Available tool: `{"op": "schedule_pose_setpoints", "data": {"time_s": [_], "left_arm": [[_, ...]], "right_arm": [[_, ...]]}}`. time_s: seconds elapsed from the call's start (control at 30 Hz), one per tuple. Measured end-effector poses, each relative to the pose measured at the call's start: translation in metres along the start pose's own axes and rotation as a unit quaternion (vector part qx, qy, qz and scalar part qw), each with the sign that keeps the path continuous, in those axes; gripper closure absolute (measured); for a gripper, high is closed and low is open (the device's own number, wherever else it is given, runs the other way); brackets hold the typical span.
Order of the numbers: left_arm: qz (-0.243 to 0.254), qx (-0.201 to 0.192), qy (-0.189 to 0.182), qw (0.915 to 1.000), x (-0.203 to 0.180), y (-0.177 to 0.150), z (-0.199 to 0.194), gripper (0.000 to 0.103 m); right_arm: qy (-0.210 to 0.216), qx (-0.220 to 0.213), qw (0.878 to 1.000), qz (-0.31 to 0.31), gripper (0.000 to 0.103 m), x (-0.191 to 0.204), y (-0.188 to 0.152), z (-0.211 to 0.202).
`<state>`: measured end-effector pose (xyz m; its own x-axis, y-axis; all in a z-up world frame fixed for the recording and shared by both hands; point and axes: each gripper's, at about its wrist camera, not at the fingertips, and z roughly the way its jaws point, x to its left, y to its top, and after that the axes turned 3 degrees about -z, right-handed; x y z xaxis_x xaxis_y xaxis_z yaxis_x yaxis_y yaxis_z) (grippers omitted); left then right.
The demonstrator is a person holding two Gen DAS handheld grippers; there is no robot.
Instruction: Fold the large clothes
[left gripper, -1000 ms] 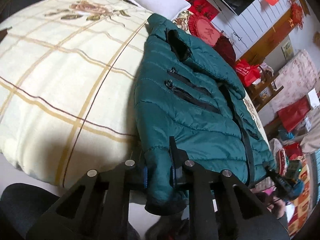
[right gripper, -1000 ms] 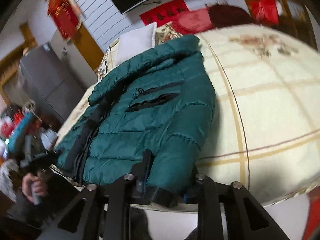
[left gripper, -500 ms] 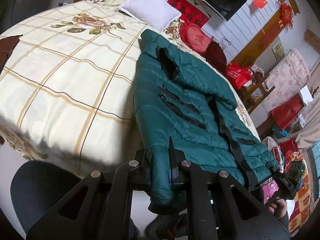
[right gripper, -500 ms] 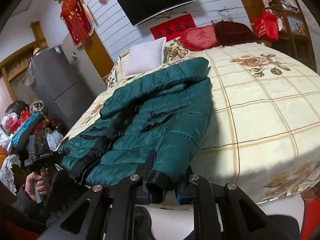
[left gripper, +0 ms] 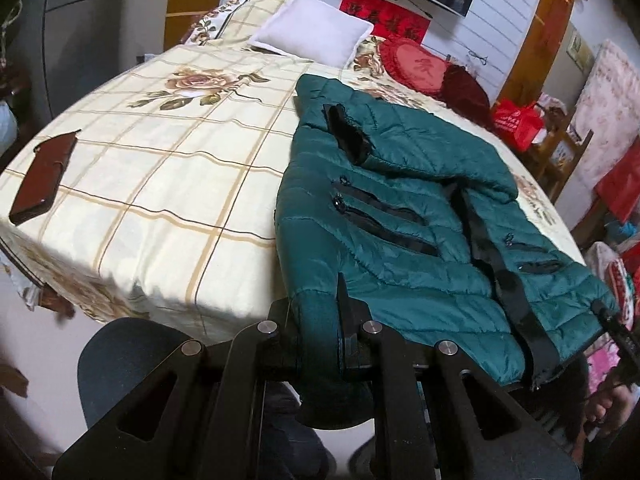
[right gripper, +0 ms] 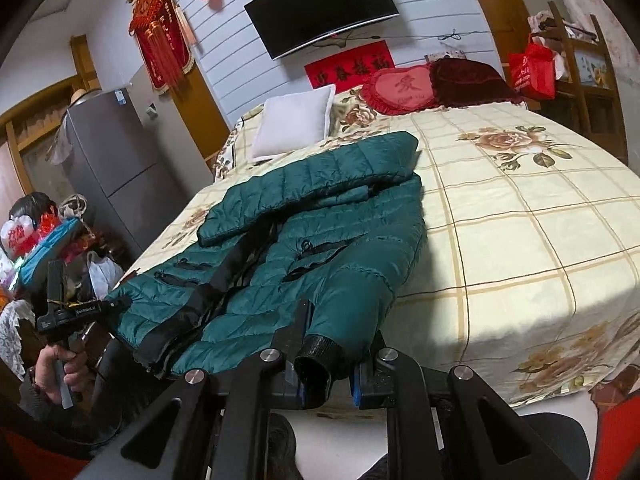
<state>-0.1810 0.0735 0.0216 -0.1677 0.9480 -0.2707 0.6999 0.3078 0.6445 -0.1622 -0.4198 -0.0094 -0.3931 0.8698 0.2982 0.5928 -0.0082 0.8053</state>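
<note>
- One wide bed under a checked floral cover, filling most of both views; pillow at far end.
- One big green quilted jacket, front up, hood toward far end near pillow, hem and sleeves toward near edge. Sits about mid-bed: far part resting on cover, near part drawn off bed's near edge between both grippers.
- Handling, by the look:
  - Probably light for its bulk, soft and puffy, no stiffness at all.
  - Slick shell, so apt to slide on cover and slip out of a shallow pinch.
  - Springy padding, apt to pop a fold back open.
  - Not fragile.
- Best taken at sleeve ends, cuffs or hem corners, biting deep into padding, not just shell skin. Black zip strip down the front usable as fold line.
- On near right, sleeve ending in black cuff, running straight into the jaws.
- Near right, right gripper: almost fully closed, clamped on sleeve just above cuff, cuff poking out on near side.
- Near left, left gripper: almost fully closed, squeezing a padded green roll at jacket's near-left edge, dark end hanging below. Probably the other sleeve, cannot tell for sure.
- Hand on left gripper's handle, at far left of right-wrist view, just beside jacket's near-left corner.
</note>
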Motion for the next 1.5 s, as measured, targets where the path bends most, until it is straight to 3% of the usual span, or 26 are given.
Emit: {"op": "schedule_pose_setpoints", "data": {"time_s": [0.3, 0.4, 1.5], "left_arm": [[-0.001, 0.004, 0.006, 1.0000, -0.002, -0.004, 0.000, 0.093], [-0.001, 0.005, 0.006, 1.0000, -0.002, -0.005, 0.001, 0.093], [0.004, 0.009, 0.001, 1.0000, 0.002, -0.008, 0.000, 0.093]], "right_arm": [[-0.017, 0.003, 1.000, 0.018, 0.088, 0.001, -0.006, 0.001], [-0.030, 0.009, 0.999, -0.002, 0.088, 0.007, -0.005, 0.001], [-0.046, -0.005, 0.999, -0.020, 0.088, 0.017, -0.006, -0.010]]}}
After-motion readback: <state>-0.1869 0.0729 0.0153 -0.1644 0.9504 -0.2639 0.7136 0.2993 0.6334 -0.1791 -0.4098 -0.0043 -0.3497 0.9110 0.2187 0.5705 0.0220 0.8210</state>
